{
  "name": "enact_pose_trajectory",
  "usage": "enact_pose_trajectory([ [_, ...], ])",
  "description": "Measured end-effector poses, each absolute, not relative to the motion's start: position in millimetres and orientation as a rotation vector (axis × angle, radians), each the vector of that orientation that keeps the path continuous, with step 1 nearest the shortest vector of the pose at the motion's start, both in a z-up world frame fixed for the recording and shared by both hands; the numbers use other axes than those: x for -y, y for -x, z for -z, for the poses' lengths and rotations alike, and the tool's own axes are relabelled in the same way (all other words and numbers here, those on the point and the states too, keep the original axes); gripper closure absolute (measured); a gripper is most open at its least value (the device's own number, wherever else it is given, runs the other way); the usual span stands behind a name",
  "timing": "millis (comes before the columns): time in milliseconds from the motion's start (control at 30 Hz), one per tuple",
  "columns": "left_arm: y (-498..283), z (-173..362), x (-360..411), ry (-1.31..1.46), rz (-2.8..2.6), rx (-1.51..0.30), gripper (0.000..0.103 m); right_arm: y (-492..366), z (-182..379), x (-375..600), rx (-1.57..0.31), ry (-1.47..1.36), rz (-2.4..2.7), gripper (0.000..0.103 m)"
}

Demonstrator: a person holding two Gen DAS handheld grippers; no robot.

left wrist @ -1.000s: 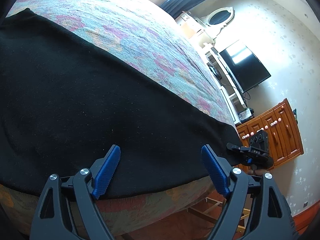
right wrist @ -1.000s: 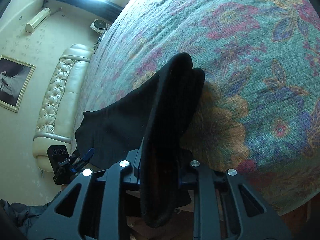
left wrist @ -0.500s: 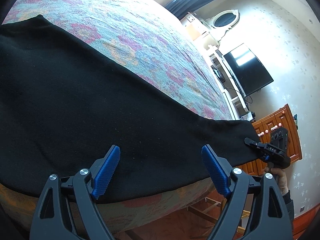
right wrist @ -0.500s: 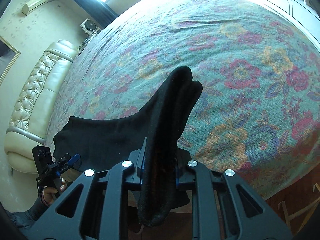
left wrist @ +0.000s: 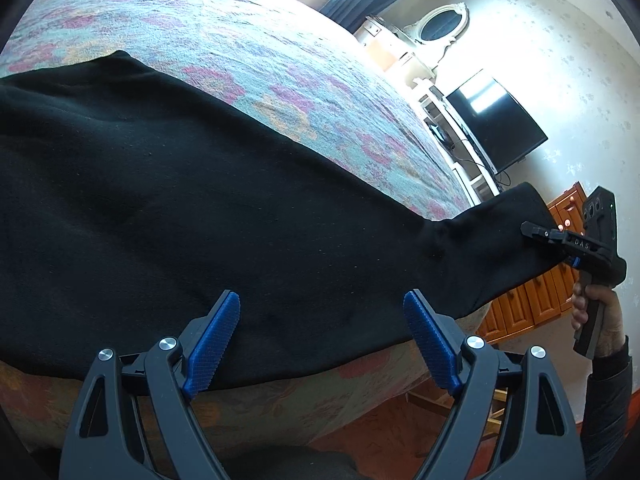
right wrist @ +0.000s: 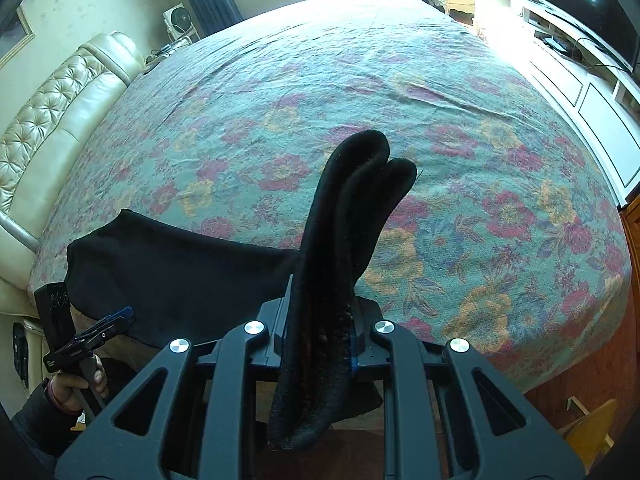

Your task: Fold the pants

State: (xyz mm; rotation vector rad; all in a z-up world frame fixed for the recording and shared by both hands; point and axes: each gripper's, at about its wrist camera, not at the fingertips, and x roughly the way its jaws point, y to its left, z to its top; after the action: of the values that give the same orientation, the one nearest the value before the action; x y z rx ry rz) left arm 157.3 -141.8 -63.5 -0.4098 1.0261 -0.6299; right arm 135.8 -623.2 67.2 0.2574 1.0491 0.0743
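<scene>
Black pants (left wrist: 200,208) lie along the near edge of a floral bedspread (left wrist: 248,40). My left gripper (left wrist: 320,336) is open and empty, its blue pads (left wrist: 212,340) just above the pants' near edge. My right gripper (right wrist: 320,320) is shut on the bunched leg end of the pants (right wrist: 344,232), held lifted off the bed. In the left wrist view the right gripper (left wrist: 540,234) holds that raised end at the far right. In the right wrist view the left gripper (right wrist: 116,318) hovers by the flat part of the pants (right wrist: 168,272).
The bedspread (right wrist: 400,80) spreads wide beyond the pants. A tufted cream headboard (right wrist: 56,120) is at the left. A TV (left wrist: 496,124) on white shelving and a wooden cabinet (left wrist: 532,300) stand past the bed's foot.
My right gripper has lifted the leg end up off the bed. The left gripper has stayed open over the pants' near edge.
</scene>
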Motion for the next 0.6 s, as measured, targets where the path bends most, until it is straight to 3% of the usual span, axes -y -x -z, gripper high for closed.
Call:
enact_pose_trajectory([
  [267, -174.7, 50.9, 100.0, 0.480, 0.580, -1.001, 0.020, -152.6, -66.0, 548.9, -1.039, -0.153, -0.090, 0.084],
  [400, -173.2, 42.6, 78.6, 0.374, 0.555, -0.970, 0.020, -156.0, -63.5, 522.9, -1.025, -0.144, -0.104, 0.085],
  [600, -176.5, 60.3, 28.5, 0.419, 0.451, -0.988, 0.020, -162.5, -54.3, 491.3, -1.033, -0.128, -0.127, 0.084],
])
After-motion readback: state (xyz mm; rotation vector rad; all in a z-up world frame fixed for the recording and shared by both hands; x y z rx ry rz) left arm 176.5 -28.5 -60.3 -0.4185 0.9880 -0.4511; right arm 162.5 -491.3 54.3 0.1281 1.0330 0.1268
